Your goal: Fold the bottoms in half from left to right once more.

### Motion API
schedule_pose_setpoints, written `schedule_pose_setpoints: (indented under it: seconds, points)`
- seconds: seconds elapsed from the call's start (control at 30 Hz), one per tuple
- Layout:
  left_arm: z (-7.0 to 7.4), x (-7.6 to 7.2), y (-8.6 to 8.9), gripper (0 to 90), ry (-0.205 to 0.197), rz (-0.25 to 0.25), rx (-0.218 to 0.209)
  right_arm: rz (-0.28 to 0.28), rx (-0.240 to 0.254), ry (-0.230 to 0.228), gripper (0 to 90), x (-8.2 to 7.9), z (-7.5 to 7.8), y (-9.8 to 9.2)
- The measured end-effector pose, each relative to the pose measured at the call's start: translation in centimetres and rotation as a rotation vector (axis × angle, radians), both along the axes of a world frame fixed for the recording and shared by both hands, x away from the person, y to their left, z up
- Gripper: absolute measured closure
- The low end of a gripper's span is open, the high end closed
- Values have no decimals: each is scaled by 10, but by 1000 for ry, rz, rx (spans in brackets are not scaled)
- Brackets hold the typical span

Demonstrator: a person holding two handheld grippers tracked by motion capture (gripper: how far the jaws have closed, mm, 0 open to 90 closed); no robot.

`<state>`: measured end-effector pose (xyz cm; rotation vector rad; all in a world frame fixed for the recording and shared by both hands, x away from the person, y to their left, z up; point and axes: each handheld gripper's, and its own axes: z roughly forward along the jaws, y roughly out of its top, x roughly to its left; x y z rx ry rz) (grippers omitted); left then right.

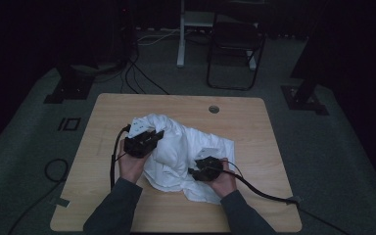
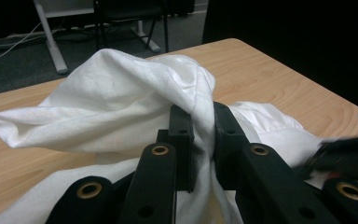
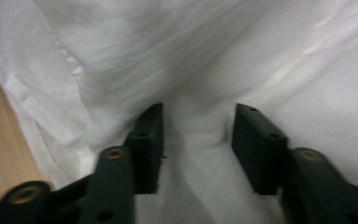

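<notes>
Pinching a fold of the white garment [image 2: 121,102] in my left gripper [image 2: 200,135], I have the jaws clamped tight on a gathered ridge of cloth, which rises in a hump above the desk [image 2: 279,79]; I judge that grip is there to lift one part clear so the rest can be sorted out. From the high view, the garment [image 1: 186,147] lies crumpled across the middle of the desk [image 1: 127,105], with my left gripper [image 1: 144,142] at its near-left edge and my right gripper [image 1: 203,169] resting on its near-right part. My right gripper [image 3: 198,144] has its jaws standing apart with loose cloth [image 3: 261,60] lying between them, not squeezed, so I take it as ready to take a fresh hold.

For room, bare wood shows on every side of the heap: a broad strip to the left, another to the right, and the far edge with its cable hole [image 1: 214,109] is well apart from the cloth. The garment's near hem lies close to the desk's near edge, so pulling toward me has least margin.
</notes>
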<state>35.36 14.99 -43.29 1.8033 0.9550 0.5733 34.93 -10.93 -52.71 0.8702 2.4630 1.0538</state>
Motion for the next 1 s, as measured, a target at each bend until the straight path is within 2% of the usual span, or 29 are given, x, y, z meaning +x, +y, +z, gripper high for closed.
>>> schedule_pose_setpoints:
  seconds: [0.03,0.07,0.1,0.13,0.2,0.27,0.4,0.5,0.53,0.57,0.6,0.63,0.67,0.7,0.73,0.8,0.83,0.87,0.9,0.93,1.0]
  points:
    - [0,0,0,814,-1,1,4,-28,27,-8,518,-1,3,-9]
    - [0,0,0,814,-1,2,7,-28,27,-8,518,-1,3,-9]
    - [0,-1,1,814,0,1,10,-93,51,8,510,0,2,-27]
    - [0,-1,1,814,1,1,8,-93,51,8,510,0,2,-27]
    - [1,-2,1,814,-3,1,7,-131,66,53,502,2,-7,-36]
    - [3,-4,-1,814,-8,-4,14,-134,45,67,501,3,-18,-33]
    - [8,-7,-4,814,-27,-7,33,-114,57,75,528,10,-22,-19]
    - [11,-8,-7,813,-35,-8,39,-67,82,79,539,15,-24,-4]
    - [11,-8,-8,813,-39,-6,50,-32,87,100,534,18,-23,4]
    - [10,-7,-9,813,-42,-4,58,-32,87,100,534,18,-23,4]
    - [9,-7,-10,813,-40,-2,61,-7,74,95,520,17,-19,5]
    - [8,-6,-10,813,-36,-2,59,7,70,69,509,15,-14,2]
    - [6,-6,-10,813,-31,-6,59,8,87,46,513,11,-9,-4]
    - [5,-6,-10,813,-32,-6,63,-19,110,25,512,8,-2,-14]
    - [4,-7,-10,813,-30,-4,67,-68,112,3,508,5,2,-26]
    - [5,-8,-10,813,-33,-1,64,-143,93,11,484,6,1,-42]
    - [5,-8,-10,813,-33,-1,64,-143,93,11,484,6,1,-42]
    - [6,-8,-10,813,-30,-4,58,-168,80,32,484,7,-4,-48]
    - [7,-8,-10,813,-26,-9,57,-173,73,78,488,10,-14,-51]
    - [7,-9,-11,813,-26,-12,56,-168,64,99,490,11,-20,-48]
    - [8,-10,-13,813,-30,-15,59,-165,27,107,487,14,-30,-39]
